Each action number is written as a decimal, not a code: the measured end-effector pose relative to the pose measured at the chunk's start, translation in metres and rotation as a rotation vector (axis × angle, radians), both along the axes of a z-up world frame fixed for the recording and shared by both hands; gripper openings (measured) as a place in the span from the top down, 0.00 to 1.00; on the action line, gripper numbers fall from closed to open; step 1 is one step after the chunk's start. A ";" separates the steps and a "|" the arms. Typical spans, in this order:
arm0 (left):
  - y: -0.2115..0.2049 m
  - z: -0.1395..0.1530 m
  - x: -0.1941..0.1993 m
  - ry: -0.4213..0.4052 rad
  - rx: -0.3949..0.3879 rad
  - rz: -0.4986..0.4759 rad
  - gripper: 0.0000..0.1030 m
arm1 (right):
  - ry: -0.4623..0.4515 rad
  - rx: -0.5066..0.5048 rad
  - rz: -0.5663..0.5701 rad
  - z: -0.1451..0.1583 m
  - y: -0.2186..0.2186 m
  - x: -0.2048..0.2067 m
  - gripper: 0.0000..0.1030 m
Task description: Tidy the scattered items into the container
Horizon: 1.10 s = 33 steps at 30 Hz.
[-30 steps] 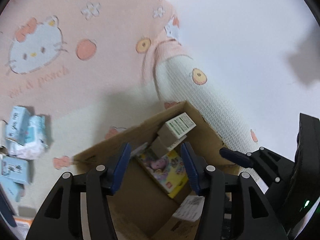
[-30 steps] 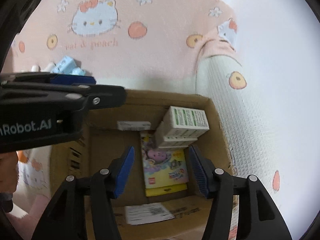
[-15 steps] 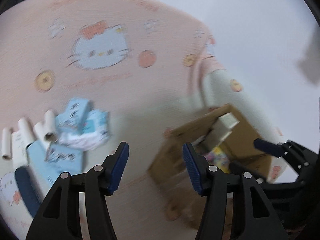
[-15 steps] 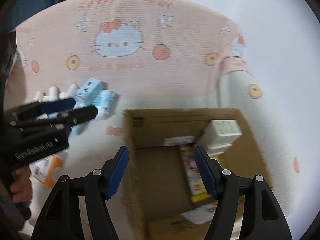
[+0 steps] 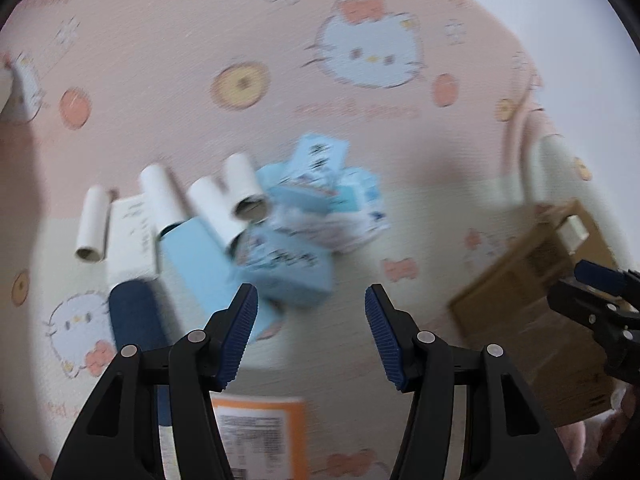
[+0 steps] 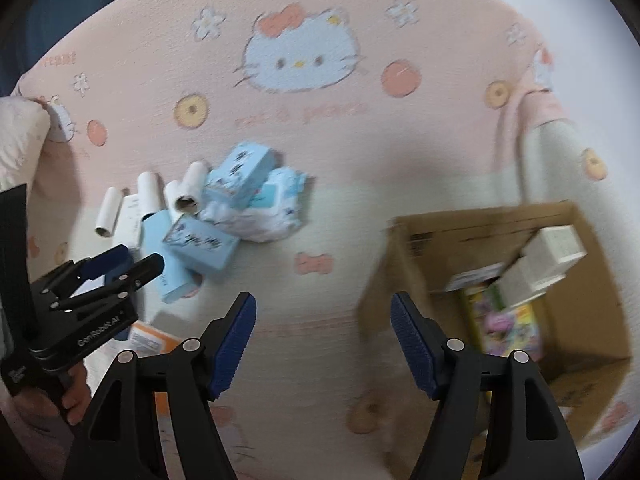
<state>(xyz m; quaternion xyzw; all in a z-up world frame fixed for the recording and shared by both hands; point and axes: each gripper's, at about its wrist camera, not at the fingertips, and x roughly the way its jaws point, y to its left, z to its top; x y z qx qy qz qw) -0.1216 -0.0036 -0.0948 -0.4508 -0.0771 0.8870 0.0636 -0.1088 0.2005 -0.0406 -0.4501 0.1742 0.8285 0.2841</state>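
Note:
A pile of scattered items lies on the pink blanket: light blue boxes (image 5: 286,268) (image 6: 200,245), white rolls (image 5: 242,186) (image 6: 186,190), a crumpled white-and-blue packet (image 6: 266,212) and an orange-edged box (image 5: 258,430). The open cardboard box (image 6: 576,280) (image 5: 532,280) at the right holds white cartons and a colourful booklet. My left gripper (image 5: 312,332) is open and empty just in front of the pile; it also shows in the right wrist view (image 6: 120,268). My right gripper (image 6: 324,344) is open and empty, left of the cardboard box.
A dark blue object (image 5: 134,318) lies beside the pile's near left. A pale pillow (image 6: 18,142) sits at the far left. A white wall rises behind the blanket's right edge.
Both grippers have swung left, away from above the cardboard box toward the pile. The box has shifted to the right in both views. Both jaws stayed open.

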 end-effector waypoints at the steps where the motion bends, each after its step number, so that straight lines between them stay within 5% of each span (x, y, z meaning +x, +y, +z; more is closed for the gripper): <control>1: -0.007 -0.005 -0.002 -0.018 0.020 0.007 0.42 | 0.007 -0.010 0.007 -0.004 -0.002 -0.004 0.33; 4: -0.029 -0.018 -0.013 -0.073 0.099 0.044 0.42 | 0.022 -0.024 0.050 -0.025 -0.011 -0.023 0.32; 10: -0.043 -0.033 -0.042 -0.094 0.079 0.077 0.42 | 0.064 -0.143 0.066 -0.077 -0.009 -0.059 0.32; 17: -0.052 -0.058 -0.075 -0.173 0.173 0.080 0.42 | 0.131 -0.206 0.060 -0.109 0.004 -0.085 0.32; 23: -0.051 -0.072 -0.093 -0.191 0.181 0.079 0.43 | 0.281 -0.321 0.007 -0.131 0.025 -0.098 0.32; 29: -0.045 -0.080 -0.099 -0.210 0.156 0.056 0.58 | 0.352 -0.506 -0.058 -0.164 0.038 -0.105 0.32; 33: -0.044 -0.079 -0.098 -0.201 0.149 0.054 0.59 | 0.417 -0.610 -0.105 -0.183 0.042 -0.106 0.43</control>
